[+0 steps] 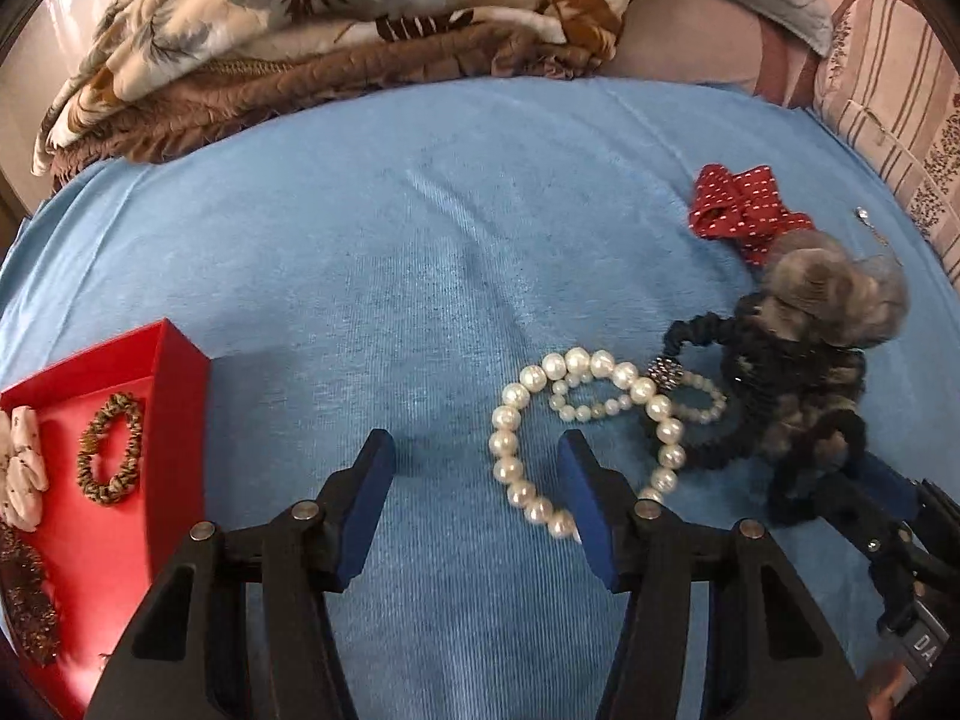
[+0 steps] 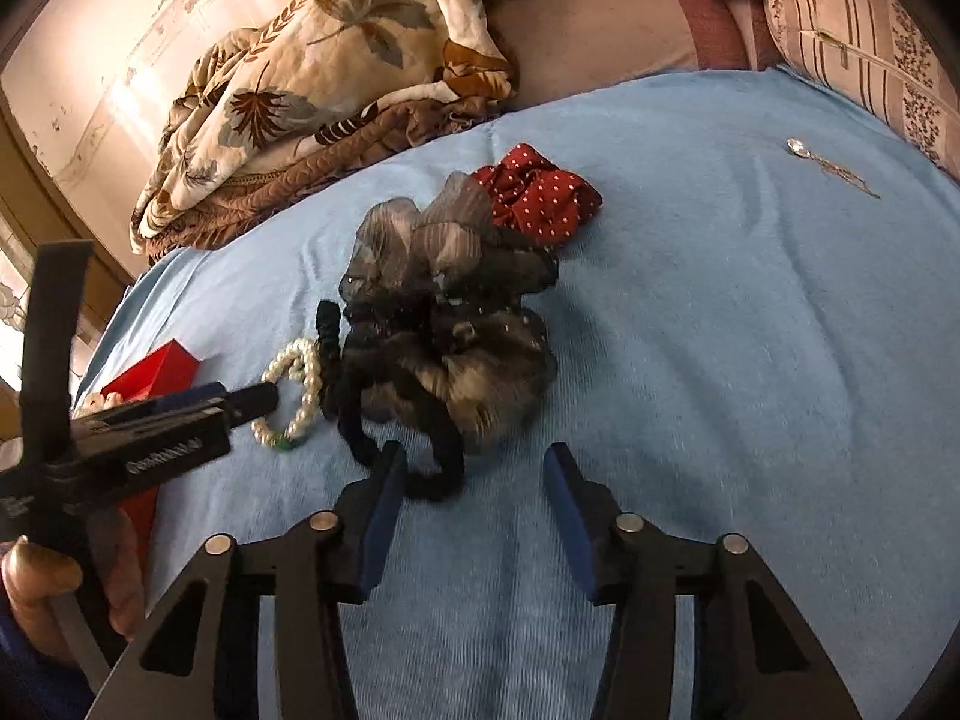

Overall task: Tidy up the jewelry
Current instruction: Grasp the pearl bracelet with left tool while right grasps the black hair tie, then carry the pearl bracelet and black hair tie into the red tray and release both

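The left tool (image 1: 474, 450) hangs just over the blue bed sheet (image 1: 420, 240), its pads spread with nothing between them; the right-hand pad sits over the near edge of the large pearl bracelet (image 1: 516, 462). A smaller pearl strand (image 1: 600, 405) lies inside that loop, tangled against the black scrunchies (image 1: 798, 384). The right tool (image 2: 474, 468) is likewise spread and empty, one pad touching or just beside a black scrunchie loop (image 2: 432, 474). The red box (image 1: 120, 414), already holding a beaded bracelet (image 1: 111, 450), sits on the sheet to the left. The step looks like lifting the pearls: better to straddle a single run of beads away from the scrunchies, close gently, and lift slowly so the tangled pieces slip free.
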The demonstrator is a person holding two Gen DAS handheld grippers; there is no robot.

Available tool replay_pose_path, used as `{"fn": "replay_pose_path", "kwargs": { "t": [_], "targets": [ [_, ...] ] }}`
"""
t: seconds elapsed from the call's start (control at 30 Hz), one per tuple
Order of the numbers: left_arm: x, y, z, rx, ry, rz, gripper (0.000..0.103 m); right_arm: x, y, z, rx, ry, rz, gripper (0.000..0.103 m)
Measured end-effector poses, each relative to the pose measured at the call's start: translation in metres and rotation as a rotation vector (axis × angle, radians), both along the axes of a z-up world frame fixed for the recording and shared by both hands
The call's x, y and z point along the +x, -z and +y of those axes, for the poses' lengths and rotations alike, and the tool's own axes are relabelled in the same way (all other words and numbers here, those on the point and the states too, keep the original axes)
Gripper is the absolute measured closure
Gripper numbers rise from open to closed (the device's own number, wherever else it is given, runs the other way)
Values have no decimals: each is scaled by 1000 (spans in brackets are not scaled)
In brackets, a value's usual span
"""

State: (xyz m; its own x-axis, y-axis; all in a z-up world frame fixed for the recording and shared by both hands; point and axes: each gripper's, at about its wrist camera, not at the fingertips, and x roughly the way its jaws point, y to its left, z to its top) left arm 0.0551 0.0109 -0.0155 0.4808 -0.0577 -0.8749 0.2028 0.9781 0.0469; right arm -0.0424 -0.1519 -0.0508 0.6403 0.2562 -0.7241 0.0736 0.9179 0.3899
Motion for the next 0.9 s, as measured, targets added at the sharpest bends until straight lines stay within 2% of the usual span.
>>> {"fn": "replay_pose_path", "kwargs": {
  "t": [0.03, 0.1, 0.13, 0.17, 0.2, 0.23, 0.37, 0.53, 0.9],
  "targets": [
    [0, 0, -1, 4, -3, -14, 47, 1, 1, 0, -2, 1, -1, 57],
    [-1, 1, -4, 11, -7, -21, 47, 1, 2, 0, -1, 5, 0, 68],
    [-2, 1, -5, 13, -6, -25, 53, 1, 2, 0, 5, 5, 0, 72],
    [-3, 0, -6, 8, 2, -25, 62, 1, 2, 0, 11, 2, 2, 82],
    [-6, -1, -9, 20, 14, -28, 87, 1, 3, 0, 18, -5, 5, 89],
    [-8, -3, -11, 31, 22, -26, 93, 0, 2, 0, 23, -8, 2, 91],
    [-24, -14, -12, 11, 36, -16, 93, -10, -4, 4, 37, -29, -4, 95],
    [-61, -43, 1, -58, 41, -40, 93, -37, -12, 5, 49, -12, 4, 95],
    [-141, -97, 52, -187, 8, -96, 93, -96, -17, 11, 23, 4, 66, 93]
  ]
}}
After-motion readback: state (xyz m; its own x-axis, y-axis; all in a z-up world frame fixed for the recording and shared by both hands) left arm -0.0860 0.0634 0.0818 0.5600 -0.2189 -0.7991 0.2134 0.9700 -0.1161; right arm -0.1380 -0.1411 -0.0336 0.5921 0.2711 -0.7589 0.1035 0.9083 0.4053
